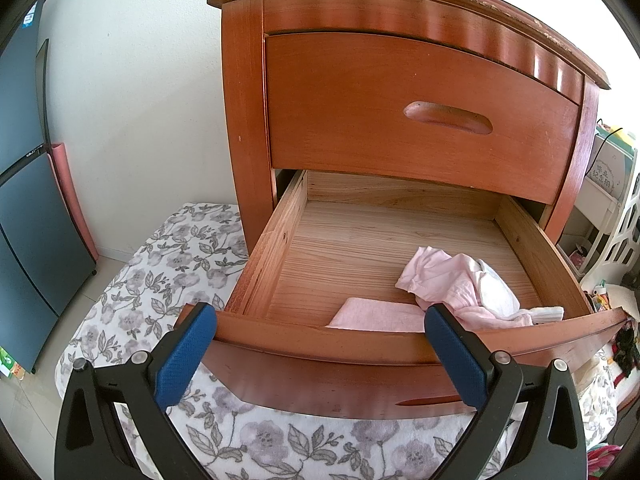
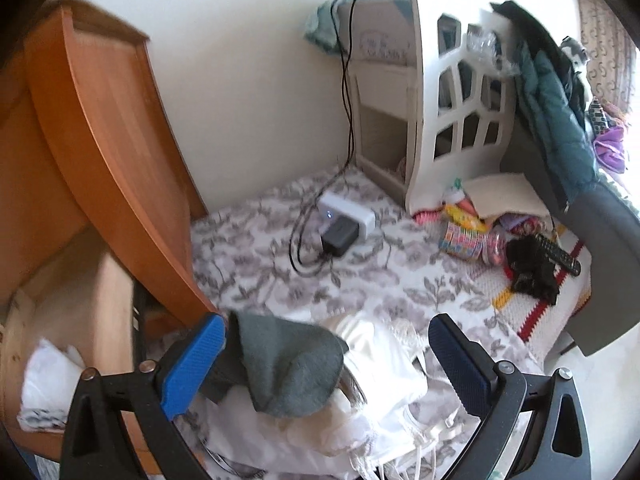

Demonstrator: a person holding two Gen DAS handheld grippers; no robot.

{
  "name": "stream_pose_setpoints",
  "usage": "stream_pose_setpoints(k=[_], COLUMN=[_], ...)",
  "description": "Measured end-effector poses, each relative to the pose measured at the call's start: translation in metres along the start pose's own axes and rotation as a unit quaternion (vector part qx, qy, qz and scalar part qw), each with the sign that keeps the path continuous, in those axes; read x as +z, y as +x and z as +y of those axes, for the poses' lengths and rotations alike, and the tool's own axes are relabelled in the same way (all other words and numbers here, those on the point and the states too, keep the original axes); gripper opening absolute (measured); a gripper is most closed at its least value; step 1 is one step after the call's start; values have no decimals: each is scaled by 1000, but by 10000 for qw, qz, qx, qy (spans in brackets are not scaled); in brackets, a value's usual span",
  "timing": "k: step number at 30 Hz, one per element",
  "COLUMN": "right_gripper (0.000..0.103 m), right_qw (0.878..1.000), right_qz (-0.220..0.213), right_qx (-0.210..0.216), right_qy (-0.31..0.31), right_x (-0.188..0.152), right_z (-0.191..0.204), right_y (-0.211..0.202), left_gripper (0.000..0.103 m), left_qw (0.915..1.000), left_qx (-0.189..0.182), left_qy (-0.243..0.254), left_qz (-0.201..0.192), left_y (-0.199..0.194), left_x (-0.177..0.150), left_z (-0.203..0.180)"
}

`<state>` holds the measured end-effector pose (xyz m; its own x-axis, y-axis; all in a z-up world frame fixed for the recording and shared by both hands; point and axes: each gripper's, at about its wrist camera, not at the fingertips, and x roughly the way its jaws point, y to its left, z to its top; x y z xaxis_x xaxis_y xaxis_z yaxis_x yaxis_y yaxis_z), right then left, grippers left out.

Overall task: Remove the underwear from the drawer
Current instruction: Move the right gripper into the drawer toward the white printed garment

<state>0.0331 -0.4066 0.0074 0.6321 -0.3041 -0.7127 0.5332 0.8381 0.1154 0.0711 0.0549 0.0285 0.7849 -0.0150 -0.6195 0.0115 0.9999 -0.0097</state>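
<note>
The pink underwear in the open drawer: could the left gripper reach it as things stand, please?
Probably yes: the left gripper is open at the drawer front, and the pink underwear lies uncovered just behind that front.

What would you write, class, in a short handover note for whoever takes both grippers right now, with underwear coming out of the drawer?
Left gripper: open, empty, poised over the front edge of the open lower drawer.
Right gripper: open, nothing pinched, above a pile of white garments with a grey piece on top, lying on the floral blanket beside the nightstand.
Done: some clothes are already out on the blanket.
Left: pink underwear and a folded pink piece are still in the drawer, near its front right. Pick those next.
</note>
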Motion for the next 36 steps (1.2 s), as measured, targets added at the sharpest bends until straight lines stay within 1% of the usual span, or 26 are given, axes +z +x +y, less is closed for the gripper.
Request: stream_pose_setpoints(k=[3,6,8,9,11,15,18,23,27,30,36], right_gripper=[103,103,103,103,103,103,103,103,103,103,103], right_qw=[9991,9969,9946,9925,9891,9799,9692,9550,9479,9420,9354], right_qz=[-362,-652,-791,-853,-883,-759,-607,-418,-310,-128,129], right_qx=[231,422,645,830,1090,1605,2013,2499,2632,2754,2871], right_qy=[23,-85,-205,-294,-453,-915,-1281,-1544,-1768,-1915,-2061], right_x=[7,12,13,12,11,0,-13,-30,-42,-50,-57], right_z=[6,16,26,34,46,80,107,133,149,160,171], right_y=[-21,-39,-51,-57,-65,-74,-78,-86,-89,-88,-86], left_gripper=[103,103,103,103,103,103,103,103,103,103,103], left_qw=[10000,10000,10000,10000,10000,10000,10000,10000,10000,10000,10000], left_qx=[0,0,-1,-2,-1,-3,2,-1,1,-1,-27], left_qy=[2,2,3,3,3,2,4,3,0,3,16], left_qz=[0,-1,0,0,-1,-1,-3,-2,-1,-2,-3], left_y=[0,0,0,0,0,0,0,0,0,0,1], left_x=[0,0,0,0,0,0,0,0,0,0,1], left_z=[0,0,0,0,0,0,0,0,0,0,1])
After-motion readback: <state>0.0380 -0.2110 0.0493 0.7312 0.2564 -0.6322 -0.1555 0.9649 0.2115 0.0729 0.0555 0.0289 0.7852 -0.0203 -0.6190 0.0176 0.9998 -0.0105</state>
